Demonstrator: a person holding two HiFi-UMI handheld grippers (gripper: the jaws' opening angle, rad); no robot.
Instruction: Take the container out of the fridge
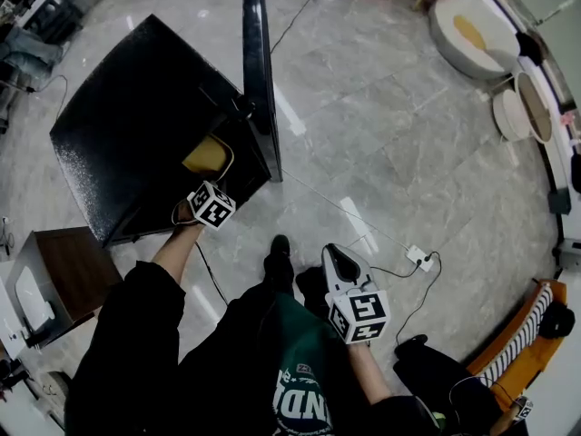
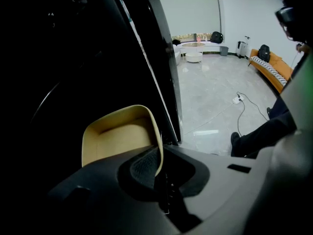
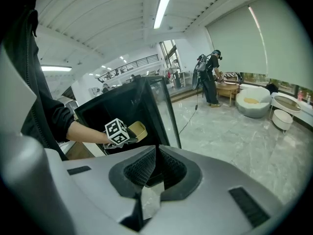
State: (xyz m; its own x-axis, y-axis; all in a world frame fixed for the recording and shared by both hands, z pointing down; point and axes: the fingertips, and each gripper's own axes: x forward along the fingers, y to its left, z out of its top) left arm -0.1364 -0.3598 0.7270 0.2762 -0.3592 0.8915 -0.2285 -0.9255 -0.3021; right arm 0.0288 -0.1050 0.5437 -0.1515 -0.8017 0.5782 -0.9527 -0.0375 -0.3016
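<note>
While the black fridge (image 1: 136,107) stands open on the floor, a brown cabinet (image 1: 68,262) sits well off to the left of the left gripper (image 2: 159,175), beside the fridge's side. The left gripper reaches into the dark fridge mouth, pointing steeply down, its marker cube (image 1: 211,204) just outside the opening. Its jaws are nearly together and clamp the thin right wall of the yellow container (image 2: 117,138). One ribbed pad (image 2: 144,166) lies against the inside of that wall, and the rest of the container spreads out ahead and to the left of the jaws. The container is an open, empty tub, and in the head view it shows just inside the fridge's front edge. Right of the left gripper, the fridge door (image 1: 259,71) stands swung wide, edge-on.

Further right, the right gripper (image 3: 156,153) is held away from the fridge above the person's lap, aimed toward the fridge, with its own marker cube (image 1: 359,316) nearest the camera. Its jaws are closed, tips meeting, with nothing between them. Beyond its right side a white power strip (image 1: 419,257) and its cable lie on the grey marble floor (image 1: 390,134). An orange sofa (image 1: 531,343) stands well apart at the far right.
</note>
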